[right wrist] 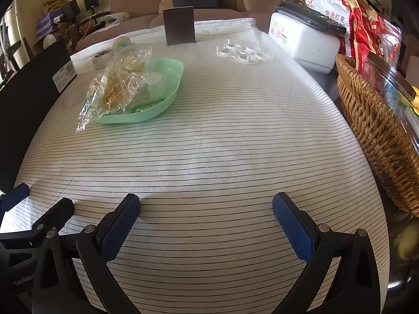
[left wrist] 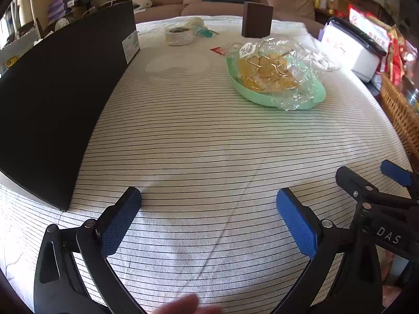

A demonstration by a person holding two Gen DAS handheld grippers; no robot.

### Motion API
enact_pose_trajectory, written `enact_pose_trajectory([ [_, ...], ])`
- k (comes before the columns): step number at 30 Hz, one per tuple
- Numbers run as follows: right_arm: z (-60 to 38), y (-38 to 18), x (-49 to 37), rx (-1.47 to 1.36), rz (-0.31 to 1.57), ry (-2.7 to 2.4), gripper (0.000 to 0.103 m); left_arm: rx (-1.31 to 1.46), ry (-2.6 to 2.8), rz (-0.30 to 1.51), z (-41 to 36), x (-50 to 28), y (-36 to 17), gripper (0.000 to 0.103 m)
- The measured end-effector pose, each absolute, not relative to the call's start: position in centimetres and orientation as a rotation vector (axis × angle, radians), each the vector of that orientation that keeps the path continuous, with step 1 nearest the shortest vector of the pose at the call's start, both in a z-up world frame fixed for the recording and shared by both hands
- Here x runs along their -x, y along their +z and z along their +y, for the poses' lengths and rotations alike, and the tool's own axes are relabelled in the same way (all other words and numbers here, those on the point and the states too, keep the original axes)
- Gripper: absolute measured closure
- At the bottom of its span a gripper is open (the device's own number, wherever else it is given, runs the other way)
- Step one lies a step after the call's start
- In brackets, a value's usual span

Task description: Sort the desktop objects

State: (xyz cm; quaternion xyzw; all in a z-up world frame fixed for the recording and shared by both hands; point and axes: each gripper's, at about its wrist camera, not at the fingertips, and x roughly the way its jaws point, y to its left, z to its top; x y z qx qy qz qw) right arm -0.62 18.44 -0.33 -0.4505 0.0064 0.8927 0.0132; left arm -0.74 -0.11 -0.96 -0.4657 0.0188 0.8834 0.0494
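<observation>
A mint-green tray (left wrist: 318,96) sits at mid table and holds a crinkled clear bag of yellow snacks (left wrist: 269,73). In the right wrist view the tray (right wrist: 170,89) also holds a small white shaker and a green clip, beside the bag (right wrist: 117,83). My left gripper (left wrist: 209,209) is open over bare striped cloth, well short of the tray. My right gripper (right wrist: 207,209) is spread wide, with only cloth between its blue pads (right wrist: 117,227). The two grippers hover side by side near the front edge. A fingertip (left wrist: 183,306) shows at the bottom.
A long black box (left wrist: 52,104) lines the left side. A brown box (right wrist: 179,26), a tape roll (left wrist: 179,35), a red packet (left wrist: 218,50) and a white ring holder (right wrist: 243,52) lie at the back. At the right are a white box (right wrist: 303,41) and a wicker basket (right wrist: 371,120).
</observation>
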Motion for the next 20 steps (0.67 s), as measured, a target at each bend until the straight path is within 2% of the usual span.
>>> enact_pose_trajectory([
  [20,18.41,-0.33,0.63,1.404,0.02,2.781,0.0,1.421,2.696,0.059,-0.1,0.9,-0.91,0.0],
])
